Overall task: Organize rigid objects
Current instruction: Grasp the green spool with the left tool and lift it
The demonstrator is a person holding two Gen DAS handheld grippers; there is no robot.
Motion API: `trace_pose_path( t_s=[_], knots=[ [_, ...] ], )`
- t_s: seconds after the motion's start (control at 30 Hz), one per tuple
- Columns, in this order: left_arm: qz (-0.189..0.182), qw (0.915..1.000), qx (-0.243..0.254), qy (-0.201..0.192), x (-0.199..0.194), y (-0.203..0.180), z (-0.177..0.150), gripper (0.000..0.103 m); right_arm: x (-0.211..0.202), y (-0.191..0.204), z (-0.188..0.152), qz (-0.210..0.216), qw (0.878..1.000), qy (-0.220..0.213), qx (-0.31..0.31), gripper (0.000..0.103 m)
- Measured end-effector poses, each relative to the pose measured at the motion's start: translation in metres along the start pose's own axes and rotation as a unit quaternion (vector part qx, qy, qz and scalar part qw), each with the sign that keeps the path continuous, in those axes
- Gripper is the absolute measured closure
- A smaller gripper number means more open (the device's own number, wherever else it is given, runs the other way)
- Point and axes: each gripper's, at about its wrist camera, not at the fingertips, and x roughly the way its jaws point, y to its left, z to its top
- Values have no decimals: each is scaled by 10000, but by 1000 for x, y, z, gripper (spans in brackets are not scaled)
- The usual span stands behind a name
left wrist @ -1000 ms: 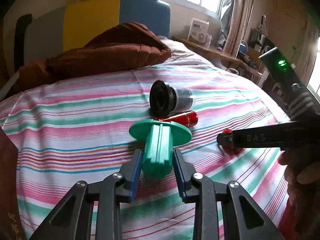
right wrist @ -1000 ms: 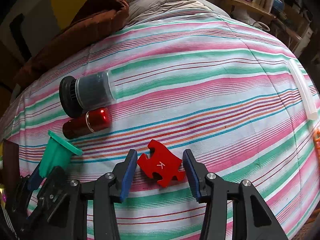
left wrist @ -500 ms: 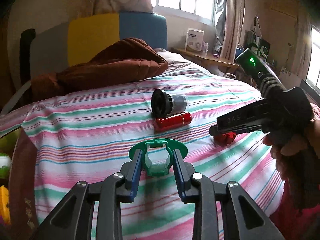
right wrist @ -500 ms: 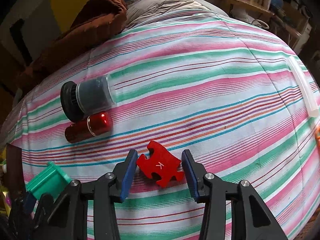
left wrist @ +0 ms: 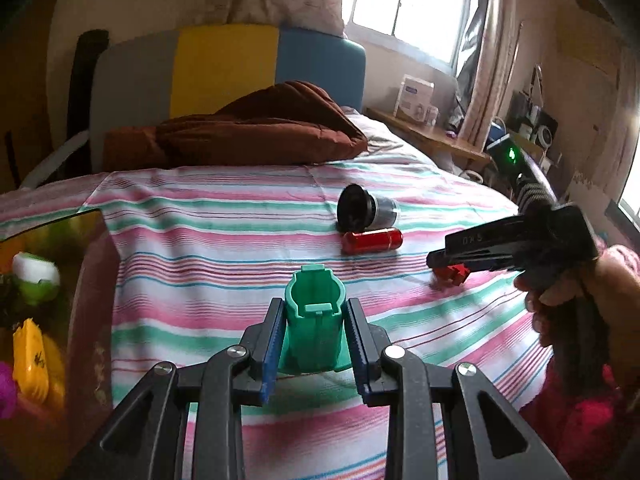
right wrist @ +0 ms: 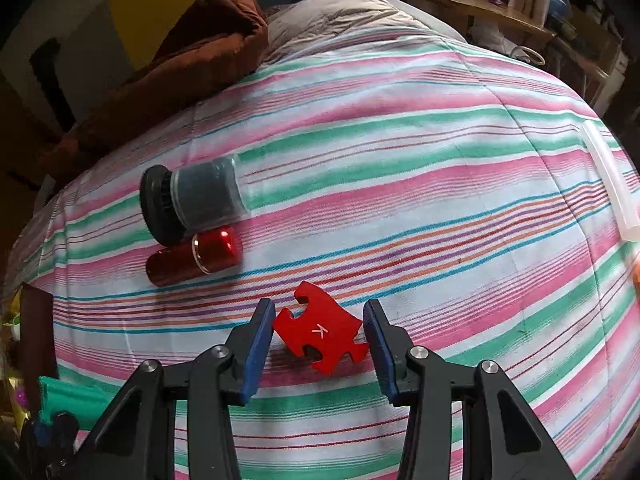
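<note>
Left wrist view: left gripper (left wrist: 314,330) squeezes green plastic piece (left wrist: 314,320), lifted above striped bed cover (left wrist: 240,248). Black-capped jar (left wrist: 366,213) and red tube (left wrist: 372,241) lie side by side farther back. Box with toys (left wrist: 32,320) at left edge.

Right wrist view: right gripper (right wrist: 318,338) pinches red puzzle piece (right wrist: 320,334) with letter K, tilted, low over bed cover. Jar (right wrist: 196,200) touches red tube (right wrist: 194,258). Clear stick (right wrist: 610,184) lies far right.

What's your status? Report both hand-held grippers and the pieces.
Left hand-held gripper shut on green plastic piece, clear of the bed. Right hand-held gripper shut on red puzzle piece. Nothing in the way.
</note>
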Motion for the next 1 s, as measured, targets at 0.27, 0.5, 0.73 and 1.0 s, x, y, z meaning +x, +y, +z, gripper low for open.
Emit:
trace_pose_path(
  t_s=[0.27,0.5,0.73,1.0],
  knots=[
    [-107,9992,-161,-346,-51,14,7,73,-8,15,-2,426,9986,-185,-266,57],
    [101,9974,-371,-611,-96,49,8,73,-15,37,-10,829,9938,-373,-645,57],
    [534,9921,-1021,-499,-106,113,8,73,-26,62,-19,1106,9851,-683,-1128,57],
    [671,9867,-1478,67,-73,152,12,73,-28,70,-19,1210,9814,-806,-1256,57]
  ],
)
